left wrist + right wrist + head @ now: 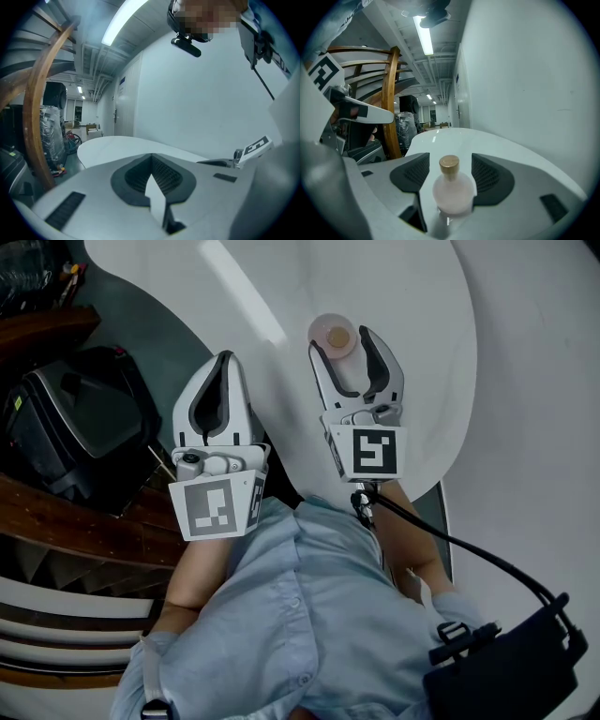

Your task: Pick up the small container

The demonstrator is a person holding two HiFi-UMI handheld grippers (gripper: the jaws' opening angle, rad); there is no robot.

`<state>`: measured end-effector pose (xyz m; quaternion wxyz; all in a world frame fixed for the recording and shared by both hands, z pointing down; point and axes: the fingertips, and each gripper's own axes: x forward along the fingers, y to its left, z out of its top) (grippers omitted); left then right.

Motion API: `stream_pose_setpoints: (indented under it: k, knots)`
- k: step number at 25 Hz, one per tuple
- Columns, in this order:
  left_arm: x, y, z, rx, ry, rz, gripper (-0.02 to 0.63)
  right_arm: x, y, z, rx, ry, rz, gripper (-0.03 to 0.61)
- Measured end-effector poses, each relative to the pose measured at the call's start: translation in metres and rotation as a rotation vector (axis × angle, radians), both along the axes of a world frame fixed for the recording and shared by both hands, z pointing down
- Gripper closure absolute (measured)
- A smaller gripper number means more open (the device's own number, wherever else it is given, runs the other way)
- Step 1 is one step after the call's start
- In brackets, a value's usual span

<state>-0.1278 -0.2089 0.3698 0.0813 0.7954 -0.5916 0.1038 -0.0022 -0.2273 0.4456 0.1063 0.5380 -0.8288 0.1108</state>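
Note:
The small container [335, 337] is a round, pale pink bottle with a cork stopper, standing upright on the white table [422, 352]. My right gripper [349, 345] is open, one finger on each side of the bottle near its tips. In the right gripper view the bottle [452, 190] stands between the two dark pads [491, 176], and I cannot tell whether it touches them. My left gripper [217, 381] is shut with nothing in it, hovering over the table's left edge; in the left gripper view its pads [165, 174] meet.
A black case [80, 423] sits on the floor left of the table. Curved wooden rails [56, 521] run below it, and one rail [35, 93] shows in the left gripper view. A white wall [544, 381] borders the table's right side. A black pouch [506, 671] hangs at the person's waist.

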Motion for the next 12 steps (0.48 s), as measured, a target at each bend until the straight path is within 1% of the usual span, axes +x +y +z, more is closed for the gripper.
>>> stream_pose_setpoints:
  k: [12]
  knots:
    - [-0.009, -0.021, 0.015, -0.030, 0.000, 0.012, 0.615, -0.006, -0.028, 0.015, -0.011, 0.019, 0.019, 0.296]
